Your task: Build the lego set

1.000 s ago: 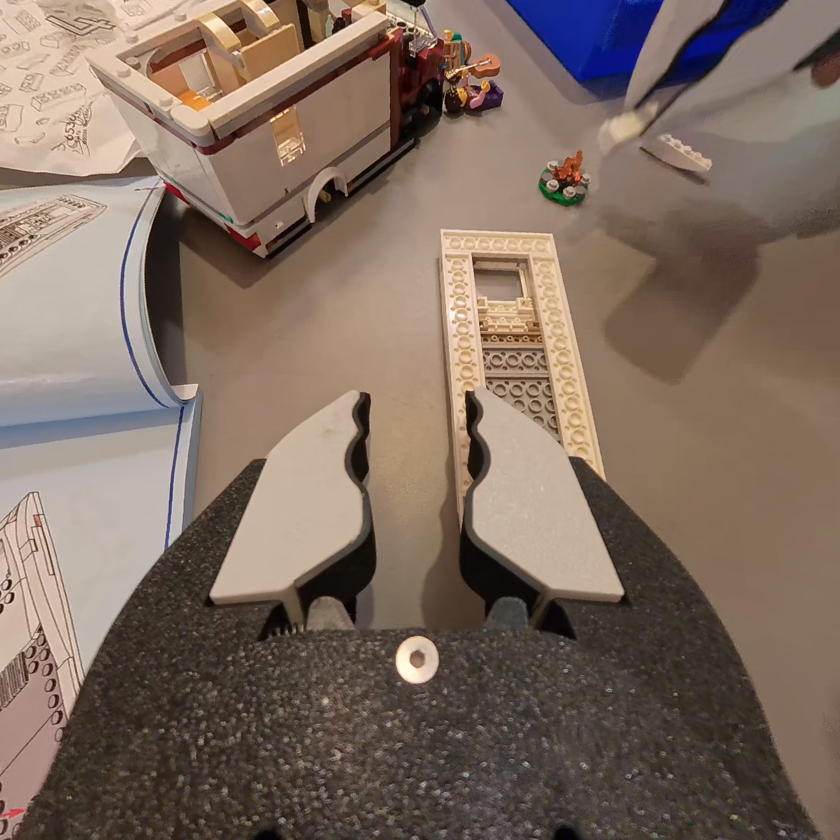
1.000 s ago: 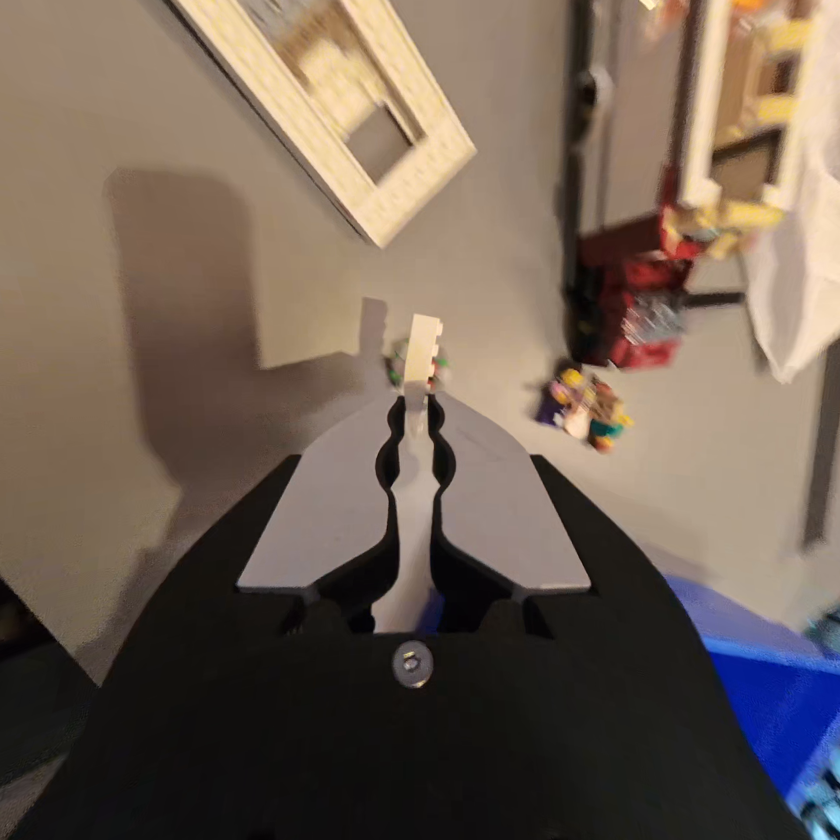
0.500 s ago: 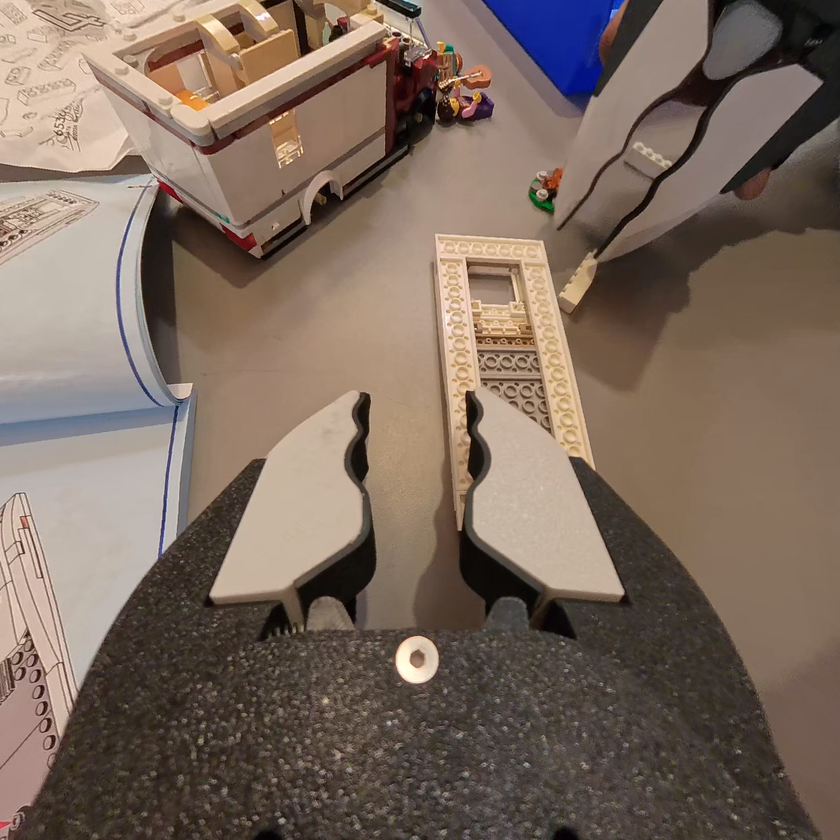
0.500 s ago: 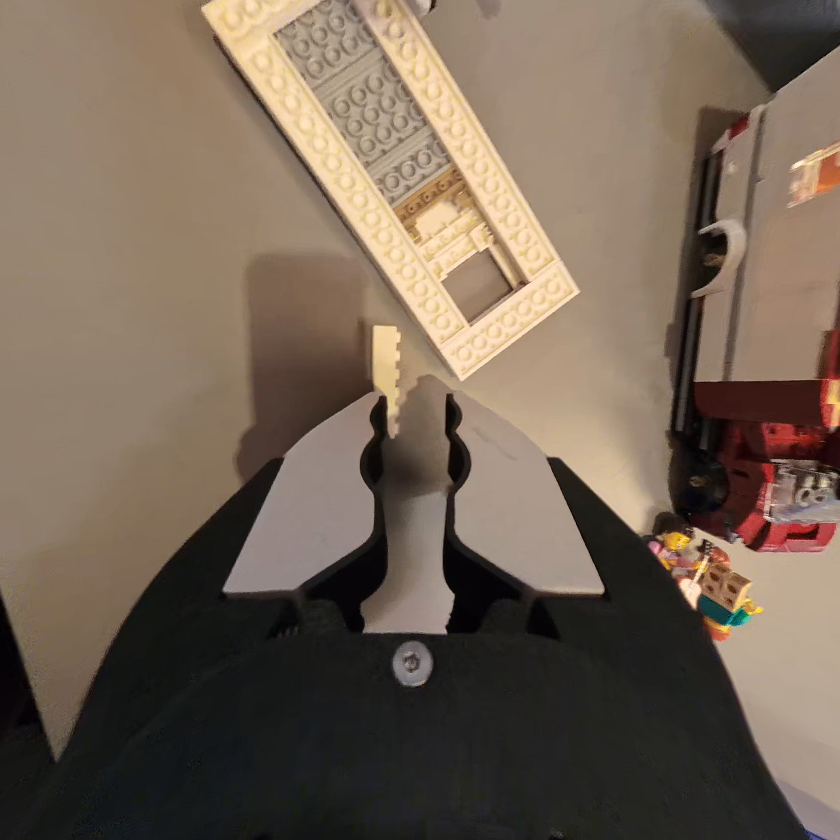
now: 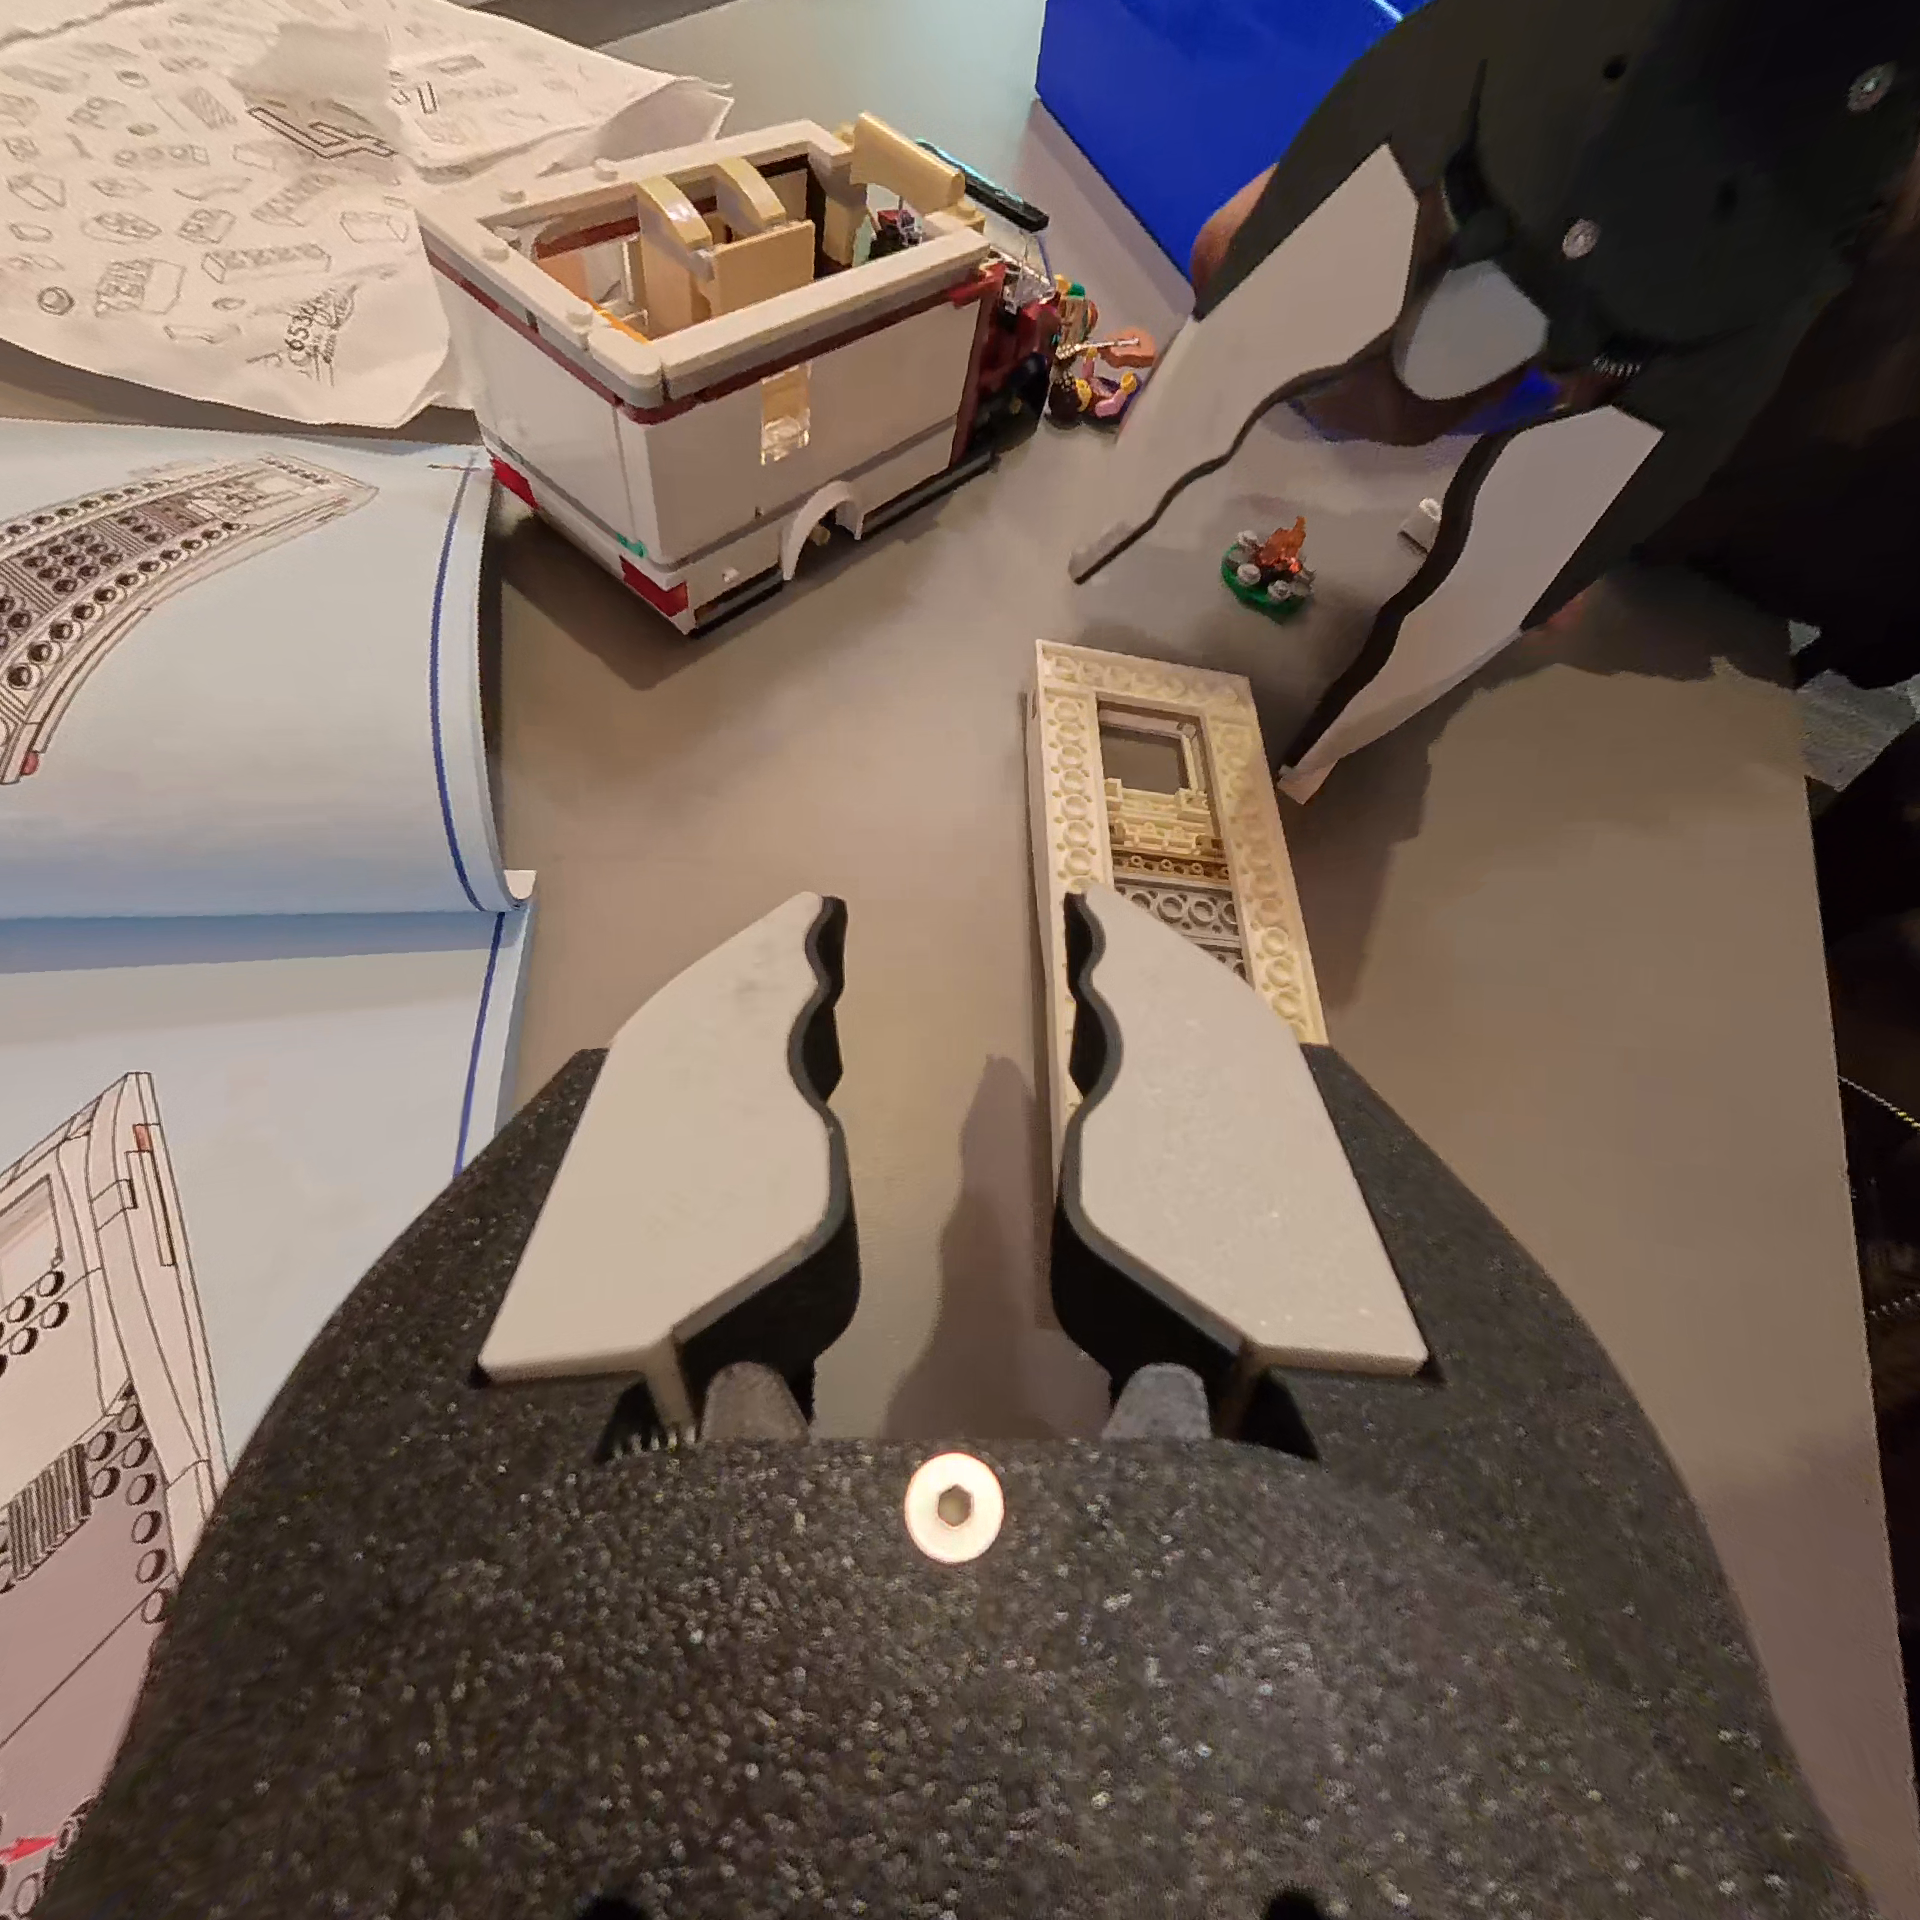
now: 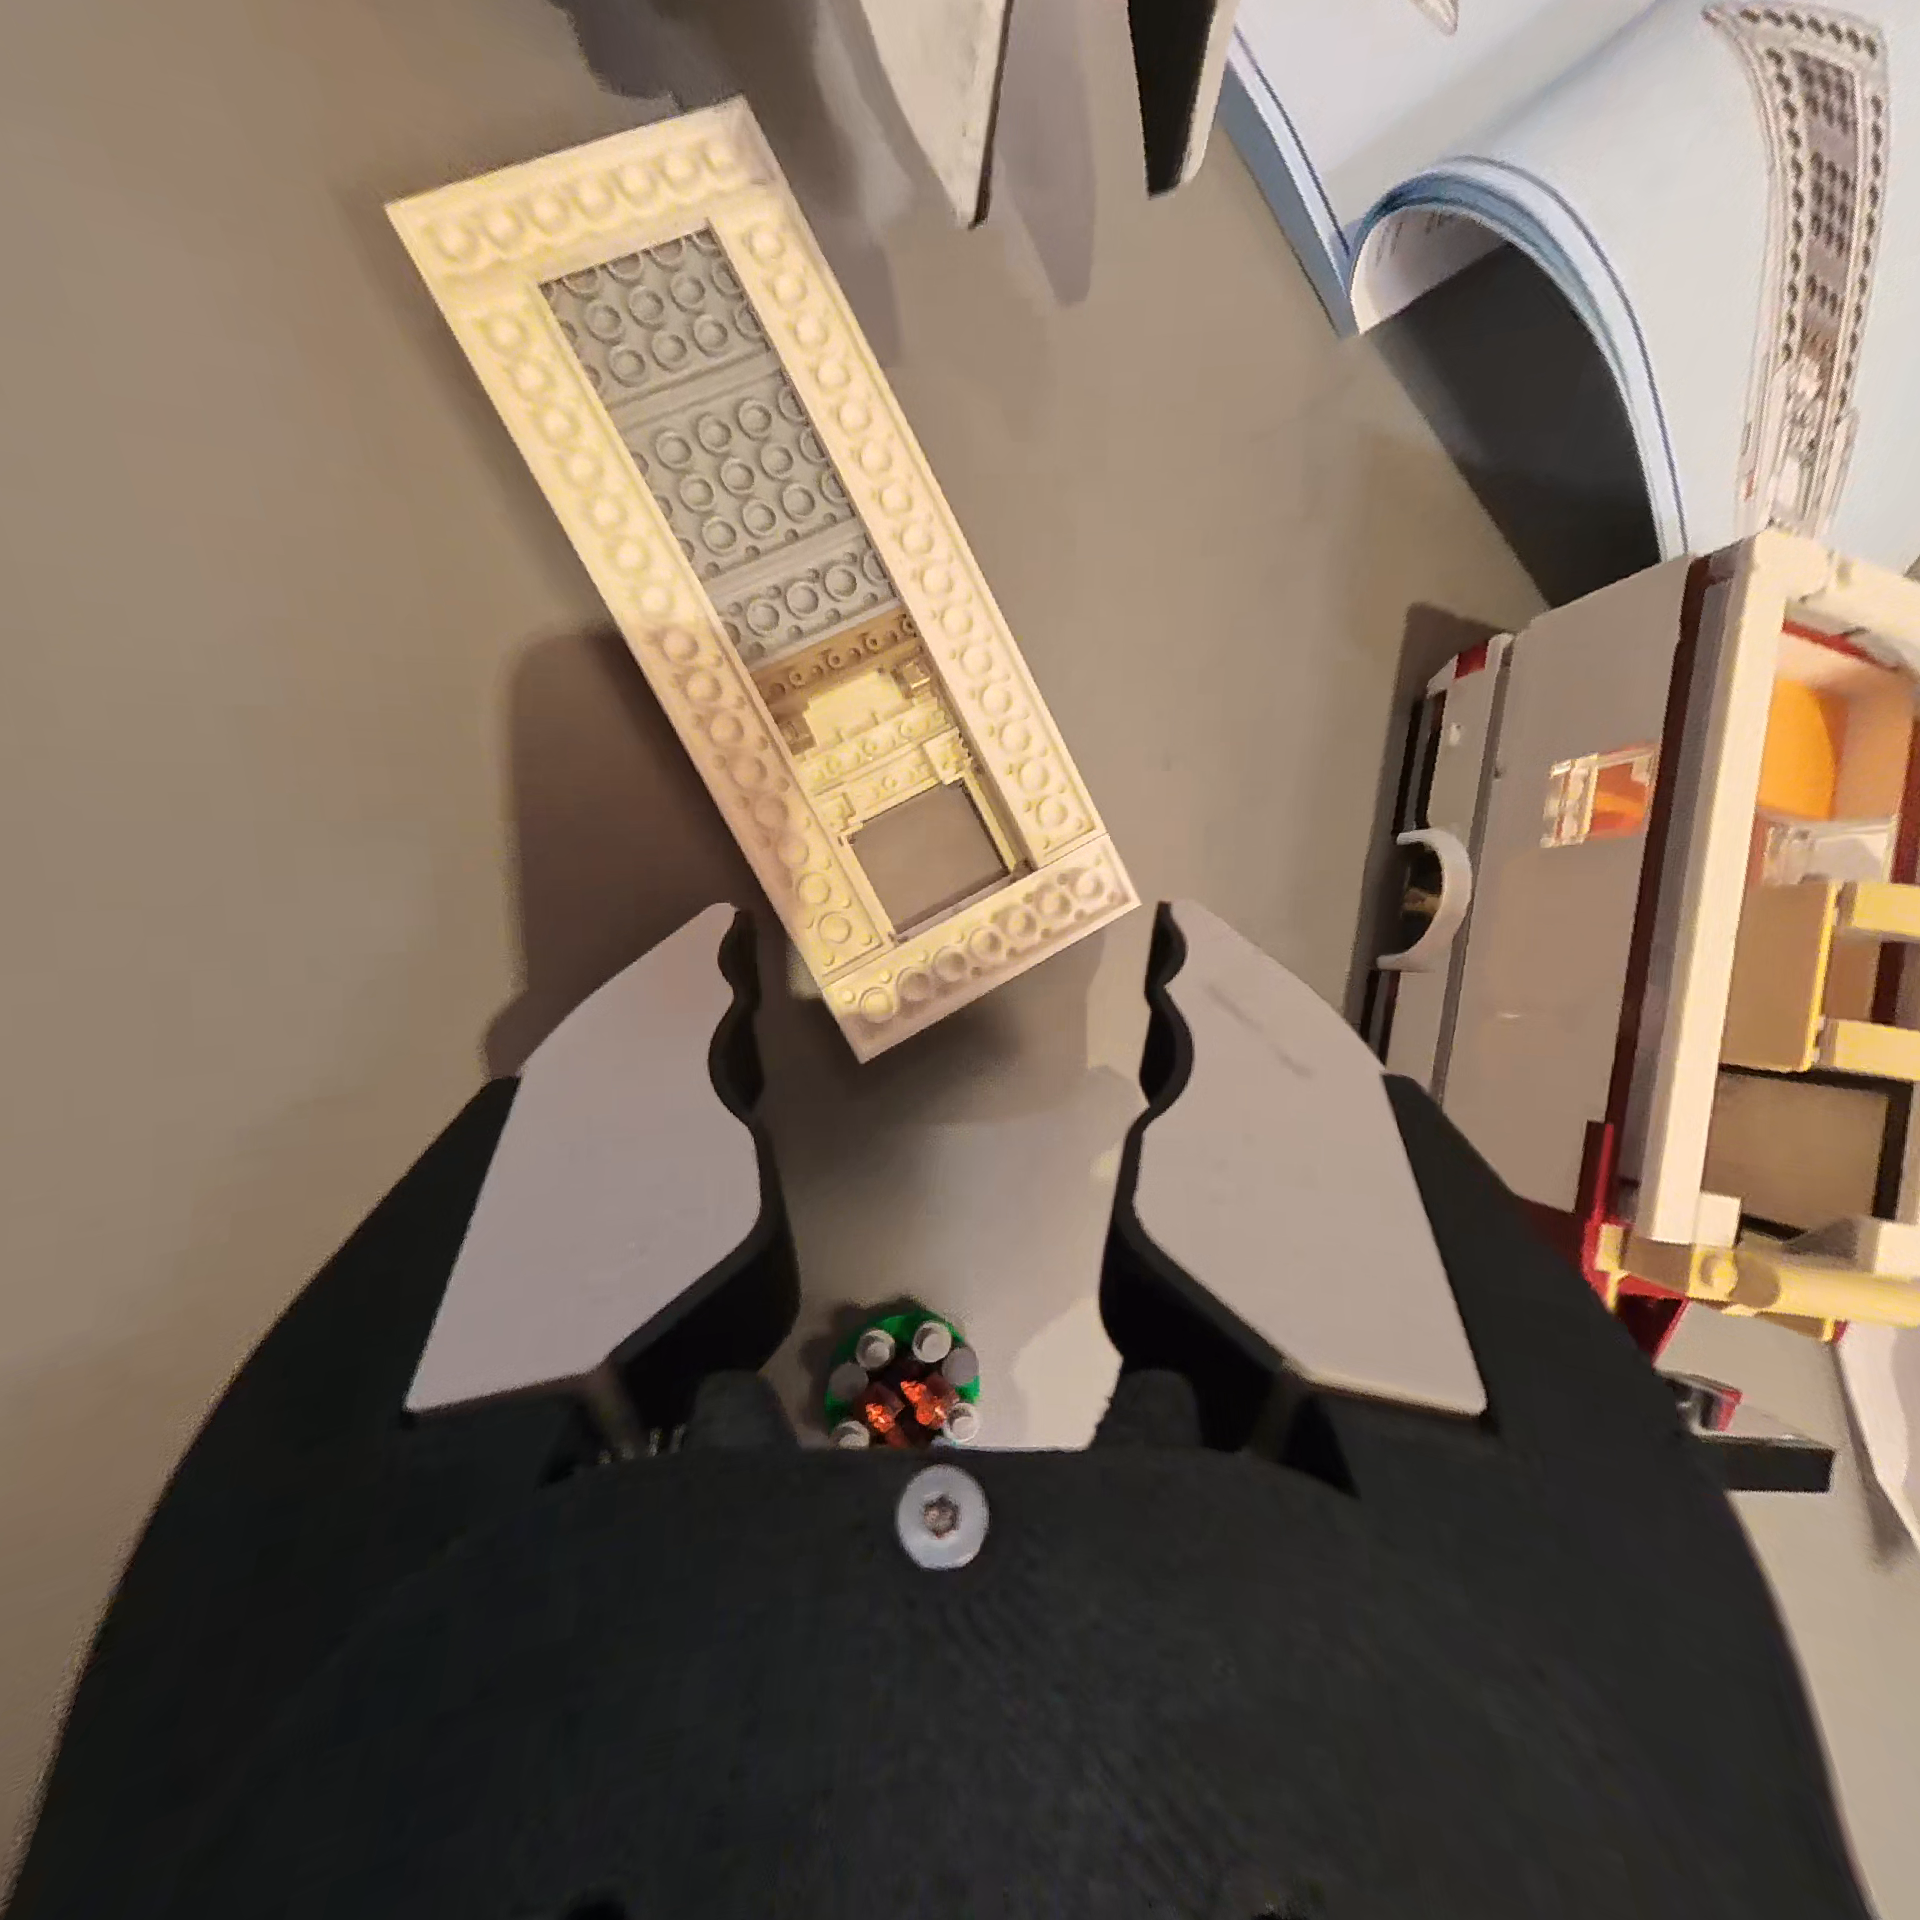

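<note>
Cream studded plate [image 6: 727, 582] flat on table, ahead of both empty grippers: right [image 6: 945, 925] wide, left [image 5: 956, 914] half-open.

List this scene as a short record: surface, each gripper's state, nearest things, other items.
surface: grey table
left gripper: open, nothing held, above the table
nearest to left: cream brick plate, flat beside its right finger
right gripper: open wide, nothing held, above the plate's end
campfire piece: on the table under the right gripper
camper model: roofless, beyond the plate
instruction booklet: open, at left
blue box: far edge
</note>
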